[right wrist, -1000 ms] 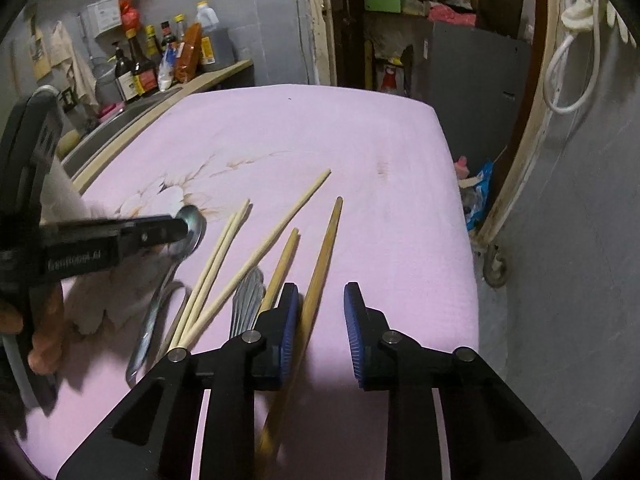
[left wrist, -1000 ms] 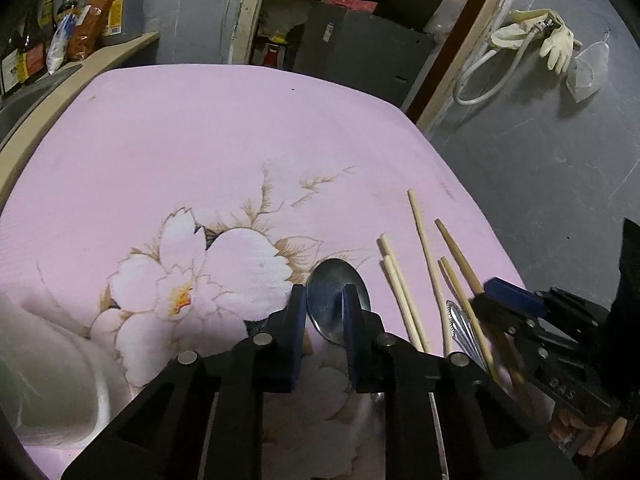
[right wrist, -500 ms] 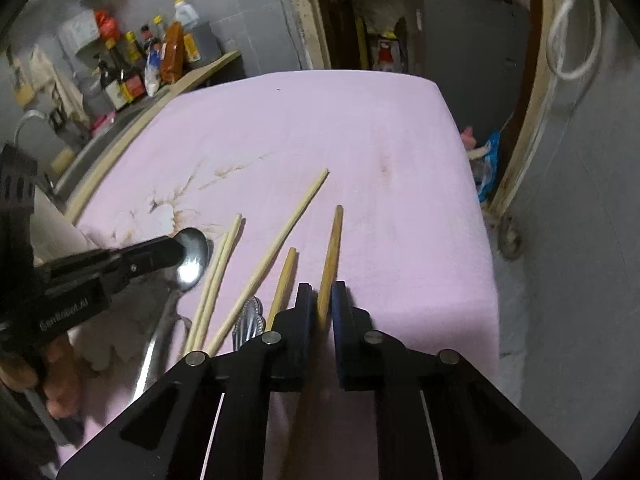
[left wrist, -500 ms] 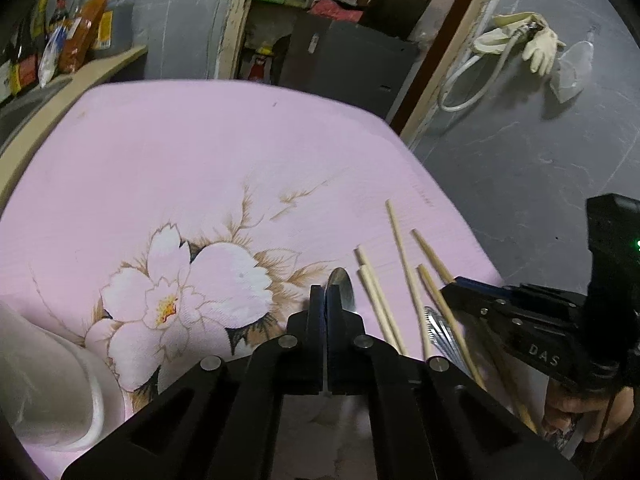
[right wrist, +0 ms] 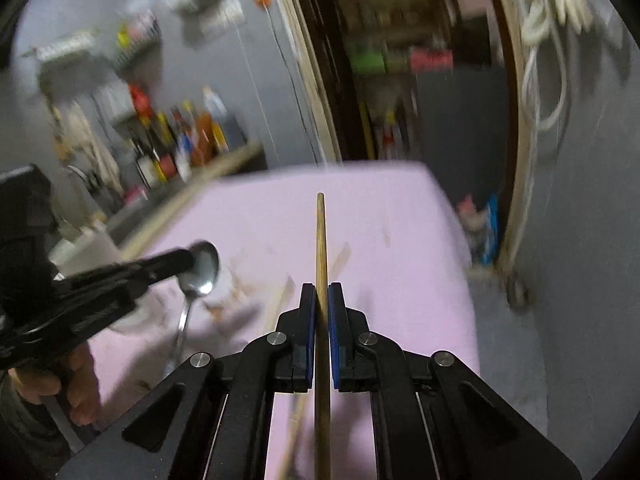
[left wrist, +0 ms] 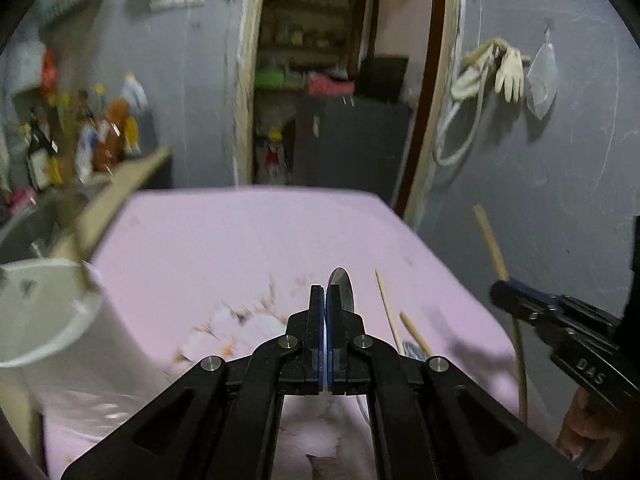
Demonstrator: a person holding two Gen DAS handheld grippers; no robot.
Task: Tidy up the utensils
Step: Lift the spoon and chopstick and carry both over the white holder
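Observation:
My left gripper [left wrist: 324, 294] is shut on a metal spoon [left wrist: 340, 290] by its bowl and holds it above the pink floral cloth [left wrist: 240, 248]; the spoon [right wrist: 202, 270] hangs with its handle down in the right wrist view. My right gripper [right wrist: 320, 294] is shut on a brown wooden chopstick [right wrist: 320, 240] that points forward, lifted off the cloth; it also shows in the left wrist view [left wrist: 492, 244]. Pale chopsticks [left wrist: 386, 308] and a fork [left wrist: 412, 350] still lie on the cloth.
A white cylindrical holder [left wrist: 44, 312] stands at the left on the cloth. Bottles [right wrist: 180, 144] line a counter at the back left. A doorway [left wrist: 320, 80] and hanging gloves [left wrist: 508, 68] are behind. The cloth's right edge drops to a grey floor [right wrist: 560, 280].
Both grippers closed, the left on the spoon and the right on the brown chopstick, then lifted them off the cloth. Both views now tilt upward and are blurred.

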